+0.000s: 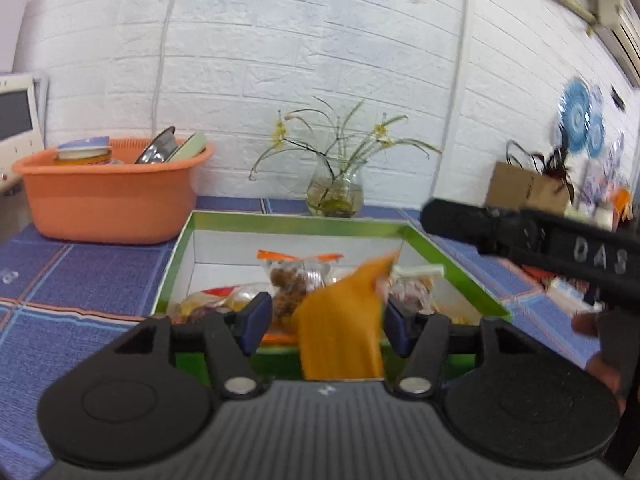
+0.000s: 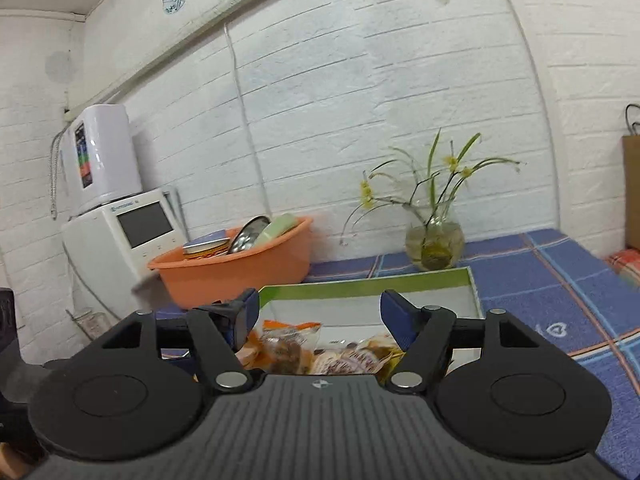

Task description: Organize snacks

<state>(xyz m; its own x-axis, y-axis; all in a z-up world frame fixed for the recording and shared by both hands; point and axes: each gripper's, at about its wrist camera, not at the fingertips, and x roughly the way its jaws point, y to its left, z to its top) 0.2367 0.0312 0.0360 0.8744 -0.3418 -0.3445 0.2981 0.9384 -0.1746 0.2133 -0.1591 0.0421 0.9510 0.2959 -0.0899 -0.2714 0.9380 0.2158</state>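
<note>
A green-rimmed box (image 1: 296,225) with white inside walls sits on the blue tablecloth and holds several clear snack bags (image 1: 296,276). My left gripper (image 1: 326,322) is open over the box's near edge. An orange packet (image 1: 340,320) hangs blurred between its fingers, touching neither pad that I can see. My right gripper (image 2: 318,314) is open and empty above the same box (image 2: 372,286), with snack bags (image 2: 320,350) below it. Its black body (image 1: 560,248) shows at the right of the left wrist view.
An orange basin (image 1: 108,196) with dishes and a jar stands left of the box. A glass vase with a plant (image 1: 336,192) stands behind it. A white appliance (image 2: 120,236) is far left. A brown paper bag (image 1: 528,190) is at the right.
</note>
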